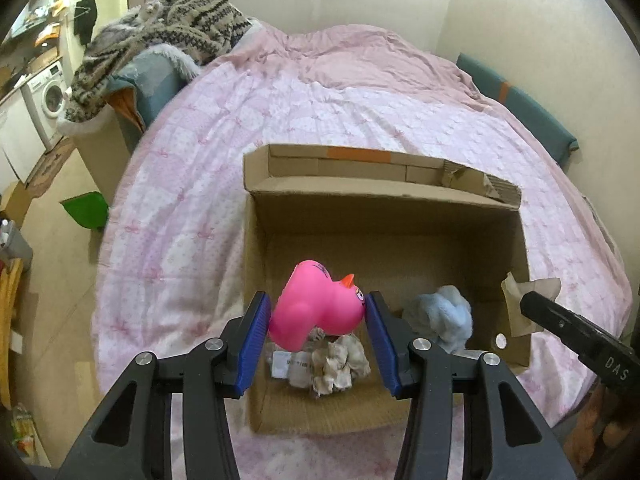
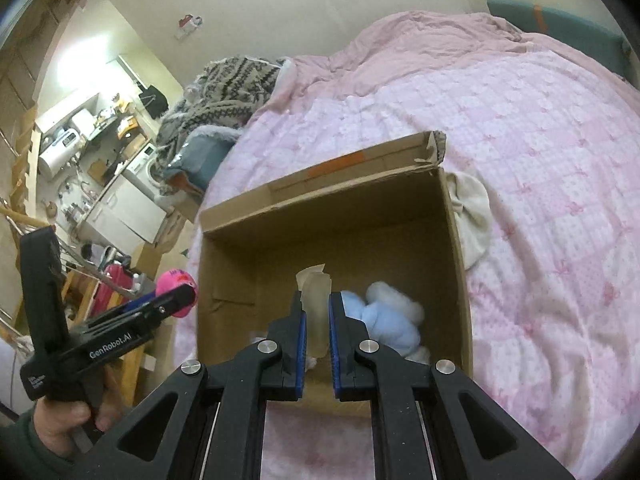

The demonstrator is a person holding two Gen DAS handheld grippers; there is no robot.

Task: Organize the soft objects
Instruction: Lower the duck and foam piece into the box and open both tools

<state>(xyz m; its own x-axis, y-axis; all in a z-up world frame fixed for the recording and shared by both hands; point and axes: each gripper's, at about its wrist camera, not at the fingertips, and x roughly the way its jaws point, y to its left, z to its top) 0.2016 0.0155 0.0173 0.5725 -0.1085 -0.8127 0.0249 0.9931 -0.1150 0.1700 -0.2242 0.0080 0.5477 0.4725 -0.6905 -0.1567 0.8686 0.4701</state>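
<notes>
Counting what shows: two grippers, one cardboard box [image 1: 384,216], one bed. The left gripper [image 1: 318,314] is clamped on one pink rubber duck [image 1: 316,304], blue pads pressing its flanks, orange beak pointing up and to the right; the duck hangs above the near-left part of the open box. The right gripper [image 2: 318,320] has its jaws nearly together, pinching one pale beige translucent piece [image 2: 316,312] that stands upright between the pads and sticks out past the tips; what it is made of I cannot tell. In the left wrist view the same piece [image 1: 528,300] shows at the box's right wall, at the tip of the other tool. Inside the box, on the floor: one light blue plush toy [image 1: 444,316] toward the right, and one crumpled whitish bundle [image 1: 332,364] with a printed label, directly beneath the duck. So two soft things lie in the box and two more are held over it. Box flaps: one long flap folded outward at the far side, with one orange tape strip [image 1: 358,155]. Outside the box, touching its right wall, one cream cloth [image 2: 472,216] lies on the pink quilt [image 1: 320,100]. One hand [image 2: 76,416] in a dark green sleeve holds the left tool's handle. One striped knit blanket [image 1: 172,36] is heaped at the bed's far left corner
</notes>
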